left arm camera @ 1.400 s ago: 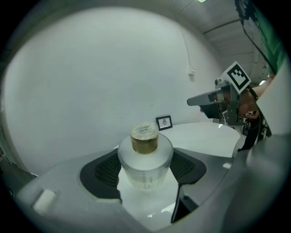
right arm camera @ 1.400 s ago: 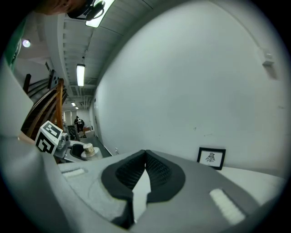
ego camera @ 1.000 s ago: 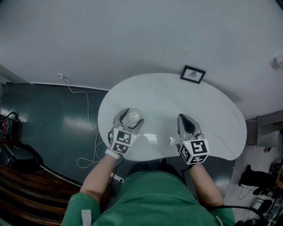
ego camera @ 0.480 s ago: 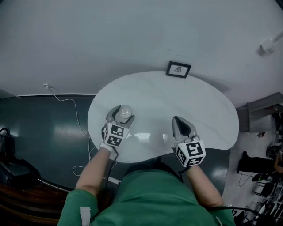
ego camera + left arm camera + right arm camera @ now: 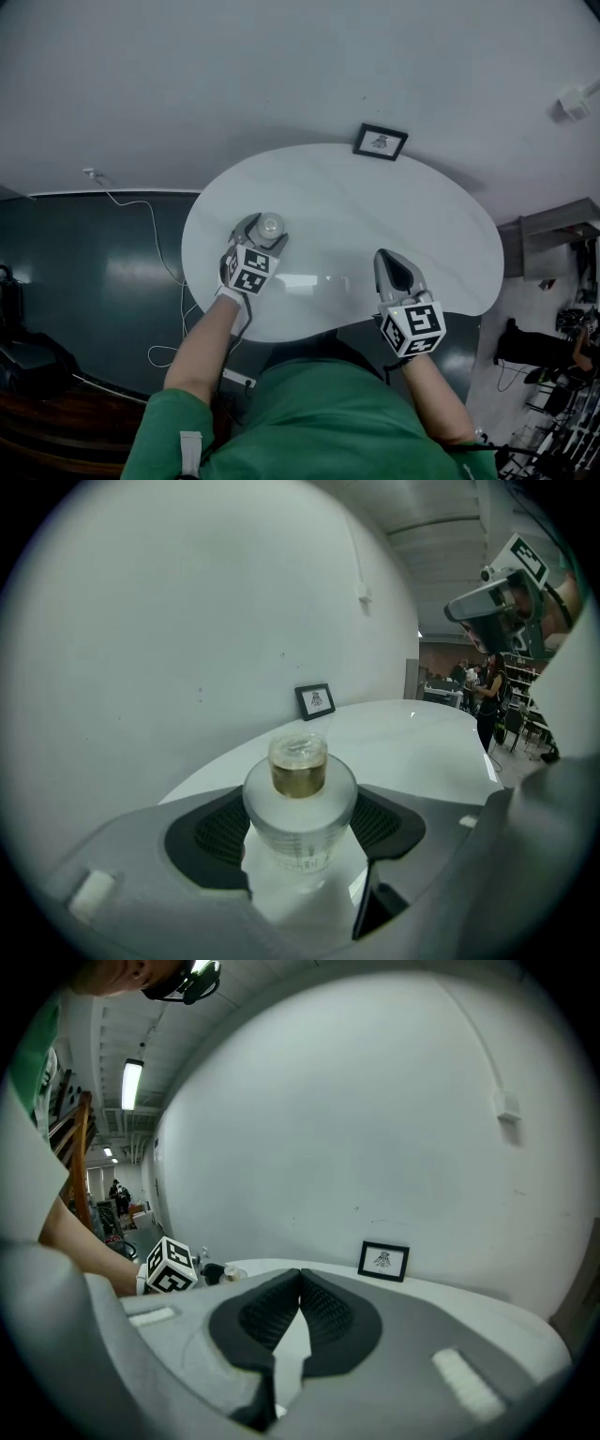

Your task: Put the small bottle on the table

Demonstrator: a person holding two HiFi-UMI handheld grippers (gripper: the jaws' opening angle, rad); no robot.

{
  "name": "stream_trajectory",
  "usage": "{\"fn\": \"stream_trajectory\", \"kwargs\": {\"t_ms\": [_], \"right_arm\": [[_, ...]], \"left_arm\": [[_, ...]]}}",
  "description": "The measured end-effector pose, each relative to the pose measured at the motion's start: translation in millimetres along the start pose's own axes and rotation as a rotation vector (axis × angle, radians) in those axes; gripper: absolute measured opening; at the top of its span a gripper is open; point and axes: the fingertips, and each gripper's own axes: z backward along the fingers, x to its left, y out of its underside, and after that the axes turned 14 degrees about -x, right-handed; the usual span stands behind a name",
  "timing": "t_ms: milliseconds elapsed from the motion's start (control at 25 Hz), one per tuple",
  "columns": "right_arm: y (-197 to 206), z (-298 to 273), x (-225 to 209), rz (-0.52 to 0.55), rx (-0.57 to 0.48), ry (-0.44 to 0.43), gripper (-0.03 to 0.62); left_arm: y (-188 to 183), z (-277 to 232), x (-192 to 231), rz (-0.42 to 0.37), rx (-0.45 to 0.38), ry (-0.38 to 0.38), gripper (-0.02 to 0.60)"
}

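Looking down from the head view, the left gripper point(image 5: 262, 231) clasps the small bottle point(image 5: 270, 225) upright over the left part of the white table point(image 5: 375, 211), while the right gripper point(image 5: 395, 266) sits well apart near the front edge. A picture frame point(image 5: 380, 142) stands at the far rim. Over to the left gripper view: both pads press the clear bottle's sides, gold cap up; whether its base touches the tabletop is unclear. Right gripper view now: jaws clenched together, nothing between them.
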Motion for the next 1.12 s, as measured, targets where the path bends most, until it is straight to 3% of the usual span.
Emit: {"fn": "stream_trajectory", "kwargs": {"t_ms": [440,880,1120], "right_arm": [[5,-4,-1,0.006,0.023,-0.005,0.003],[8,-12,-4,-0.02,0.015,-0.029,0.003],[6,-19,-2,-0.044,-0.005,-0.061,0.003]], "left_arm": [[29,-13,5,0.019,0.051,-0.004,0.342],[33,-18,1,0.009,0.091,-0.006,0.342],[24,-3,0,0.086,0.108,-0.01,0.345]]}}
